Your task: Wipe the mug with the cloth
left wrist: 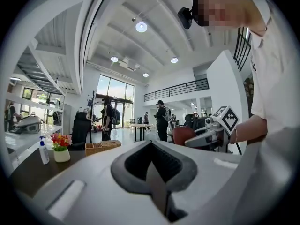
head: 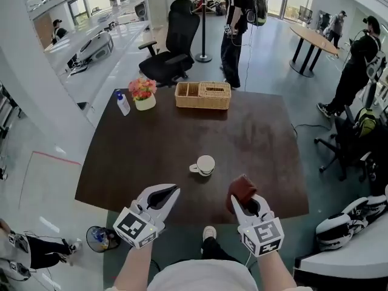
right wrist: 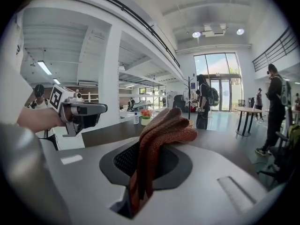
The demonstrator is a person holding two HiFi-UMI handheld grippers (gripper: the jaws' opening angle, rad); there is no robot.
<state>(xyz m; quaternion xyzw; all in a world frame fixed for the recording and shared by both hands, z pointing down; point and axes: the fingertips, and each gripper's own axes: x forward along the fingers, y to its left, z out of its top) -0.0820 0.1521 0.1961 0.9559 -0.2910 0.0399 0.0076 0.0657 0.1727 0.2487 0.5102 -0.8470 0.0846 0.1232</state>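
Right now the white mug (head: 204,165) stands on the dark brown surface (head: 139,156). It is near the middle, a bit closer to the person. Its handle points to the left. Nothing touches the mug.

The left hand-held gripper (head: 172,191) is over the near edge of the surface, to the left of the mug and well apart from it. Its two jaws are pressed together and there is nothing between them.

The right hand-held gripper (head: 241,202) is over the near edge too, to the right of the mug. Its jaws are clamped on the red-brown cloth (head: 243,187). The cloth is bunched up and folded. It sticks out past the jaws and flops over at the top. It is near the mug but does not touch it.

At the far side of the surface sits a woven basket (head: 203,95). To its left is a small white pot of flowers (head: 143,94), and next to that is a little bottle (head: 122,103) with a blue top. A black chair (head: 173,47) stands behind the surface. Some people stand farther off on the floor.
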